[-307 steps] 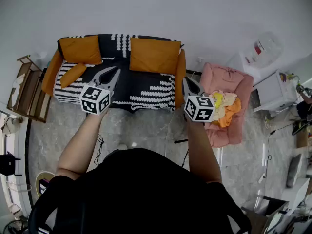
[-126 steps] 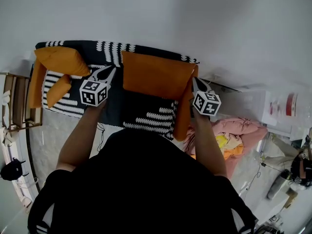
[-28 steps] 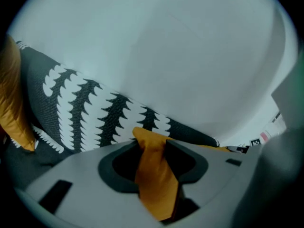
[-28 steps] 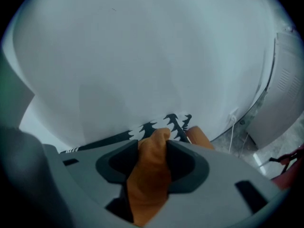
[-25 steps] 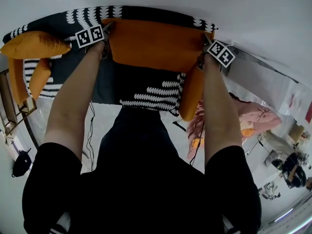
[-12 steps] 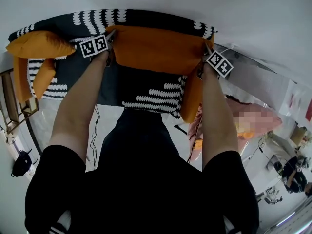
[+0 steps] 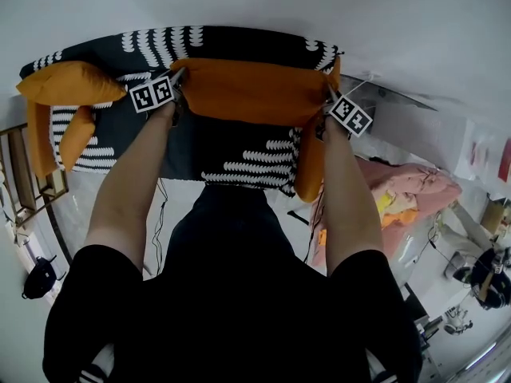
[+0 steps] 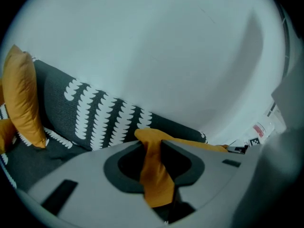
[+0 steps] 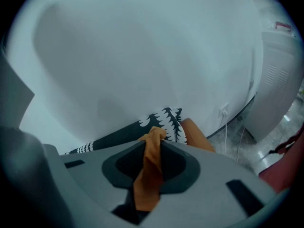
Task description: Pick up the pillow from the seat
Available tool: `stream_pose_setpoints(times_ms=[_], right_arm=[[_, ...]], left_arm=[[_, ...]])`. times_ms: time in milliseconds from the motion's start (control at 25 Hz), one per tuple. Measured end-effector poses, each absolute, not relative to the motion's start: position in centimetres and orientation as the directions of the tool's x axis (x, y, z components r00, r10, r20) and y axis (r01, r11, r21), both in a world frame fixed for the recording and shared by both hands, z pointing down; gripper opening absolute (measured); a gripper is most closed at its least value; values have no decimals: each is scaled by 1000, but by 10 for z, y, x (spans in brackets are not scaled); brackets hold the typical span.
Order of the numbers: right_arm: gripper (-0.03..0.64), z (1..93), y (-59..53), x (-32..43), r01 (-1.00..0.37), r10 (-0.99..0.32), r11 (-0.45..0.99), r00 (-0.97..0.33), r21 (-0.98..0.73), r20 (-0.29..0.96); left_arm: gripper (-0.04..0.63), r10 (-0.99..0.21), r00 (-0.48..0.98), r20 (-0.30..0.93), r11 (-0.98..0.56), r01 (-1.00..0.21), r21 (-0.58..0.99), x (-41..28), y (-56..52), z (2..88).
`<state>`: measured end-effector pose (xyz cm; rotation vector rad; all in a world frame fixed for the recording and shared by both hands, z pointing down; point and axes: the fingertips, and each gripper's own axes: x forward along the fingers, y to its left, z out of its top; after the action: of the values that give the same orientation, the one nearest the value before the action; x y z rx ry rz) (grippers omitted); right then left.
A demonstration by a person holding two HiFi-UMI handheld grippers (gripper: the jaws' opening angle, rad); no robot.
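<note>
A wide orange pillow (image 7: 251, 90) stands against the backrest of the black sofa with white patterns (image 7: 231, 154). My left gripper (image 7: 177, 82) pinches its top left corner, and my right gripper (image 7: 329, 94) pinches its top right corner. In the left gripper view a fold of orange pillow fabric (image 8: 154, 175) sits squeezed between the closing jaws of the left gripper (image 8: 153, 144). The right gripper view shows the same: orange fabric (image 9: 148, 175) is pressed between the closing jaws of the right gripper (image 9: 153, 144).
A second orange pillow (image 7: 72, 82) and a small orange cushion (image 7: 76, 134) lie at the sofa's left end. Orange armrests (image 7: 310, 162) flank the seat. A pink chair with clothes (image 7: 415, 190) stands to the right and a wooden rack (image 7: 24, 190) to the left. The white wall is close behind.
Both grippers went from in front of the sofa to the pillow's top corners and closed on the fabric. Over the last second the pillow has shifted slightly toward me.
</note>
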<state>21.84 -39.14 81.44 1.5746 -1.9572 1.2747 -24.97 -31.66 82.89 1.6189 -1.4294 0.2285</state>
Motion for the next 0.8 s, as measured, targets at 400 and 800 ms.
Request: stream_pose_setpoints(times_ms=[400, 800], right_arm=[[58, 788, -359, 219, -882, -612, 14, -381, -472, 693], [52, 753, -335, 214, -872, -631, 57, -409, -487, 659]], left_arm=[[101, -695, 304, 652, 105, -854, 510, -249, -287, 799], [94, -719, 306, 624, 63, -865, 497, -253, -259, 762]])
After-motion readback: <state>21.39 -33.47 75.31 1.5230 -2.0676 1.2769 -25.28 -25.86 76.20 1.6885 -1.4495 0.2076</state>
